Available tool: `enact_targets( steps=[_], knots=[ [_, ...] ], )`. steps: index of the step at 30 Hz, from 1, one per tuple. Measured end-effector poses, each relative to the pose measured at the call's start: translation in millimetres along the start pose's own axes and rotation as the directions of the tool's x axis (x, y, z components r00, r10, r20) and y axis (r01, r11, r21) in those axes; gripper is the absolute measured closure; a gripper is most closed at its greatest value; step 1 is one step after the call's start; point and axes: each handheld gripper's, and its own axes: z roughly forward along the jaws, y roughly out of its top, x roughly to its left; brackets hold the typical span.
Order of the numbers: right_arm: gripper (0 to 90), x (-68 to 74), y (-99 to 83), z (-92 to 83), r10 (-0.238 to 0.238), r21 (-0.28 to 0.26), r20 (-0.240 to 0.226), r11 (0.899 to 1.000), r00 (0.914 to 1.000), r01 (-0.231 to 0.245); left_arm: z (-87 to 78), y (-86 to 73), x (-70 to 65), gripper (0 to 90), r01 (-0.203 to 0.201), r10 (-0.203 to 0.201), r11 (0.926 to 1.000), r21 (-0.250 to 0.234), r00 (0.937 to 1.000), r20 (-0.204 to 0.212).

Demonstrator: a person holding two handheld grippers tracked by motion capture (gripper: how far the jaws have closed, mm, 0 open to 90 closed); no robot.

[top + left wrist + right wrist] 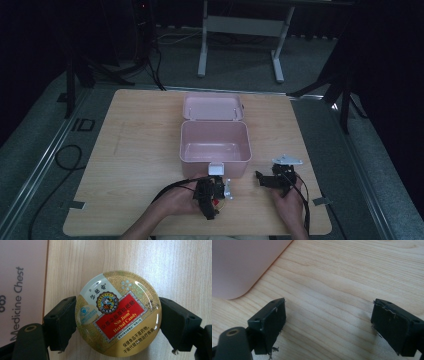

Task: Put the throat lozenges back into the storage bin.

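Observation:
A round gold tin with a red label reading "Nin Jiom Herbal Candy" lies flat on the wooden table. My left gripper is shut on it, one black pad against each side. In the high view the left gripper sits just in front of the pink box, near the table's front edge. My right gripper rests to the right of it. In the right gripper view the right gripper stands open over bare wood, with nothing between its pads.
The pink box is open and looks empty, its lid folded back behind it. Its side reads "Medicine Chest"; a rounded corner lies close to my right gripper. The wooden table spreads left of the box.

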Motion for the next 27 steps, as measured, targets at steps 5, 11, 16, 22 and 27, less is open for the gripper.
enact_targets(
  steps=[5, 11, 16, 22, 27],
  knots=[
    [12.4, 0.0, 0.0, 0.0, 0.000, 0.000, 0.000, 1.000, 1.0000, 0.000, -2.7, -3.5, 1.0, 20.5, 0.005, -0.005, 0.9999, 0.012, 1.0000, 0.004],
    [12.4, 0.1, 0.0, 0.1, 0.001, -0.001, 0.000, 1.000, 1.0000, -0.001, -9.6, -9.6, 2.2, 20.5, 0.016, -0.016, 0.9998, 0.009, 0.9999, 0.004],
    [12.4, 0.1, 0.0, 0.1, 0.001, -0.001, 0.000, 1.000, 1.0000, -0.001, -15.3, -13.5, 3.4, 20.5, 0.021, -0.021, 0.9997, 0.013, 0.9998, -0.003],
    [12.4, 0.0, 0.0, 0.1, 0.000, -0.001, 0.000, 1.000, 1.0000, 0.000, -23.6, -17.2, 5.6, 20.5, 0.028, -0.028, 0.9995, 0.012, 0.9996, -0.010],
    [12.4, 0.0, 0.0, 0.1, 0.000, -0.001, 0.000, 1.000, 1.0000, -0.001, -31.5, -21.5, 7.2, 20.5, 0.036, -0.036, 0.9993, 0.012, 0.9993, -0.015]
  ],
)
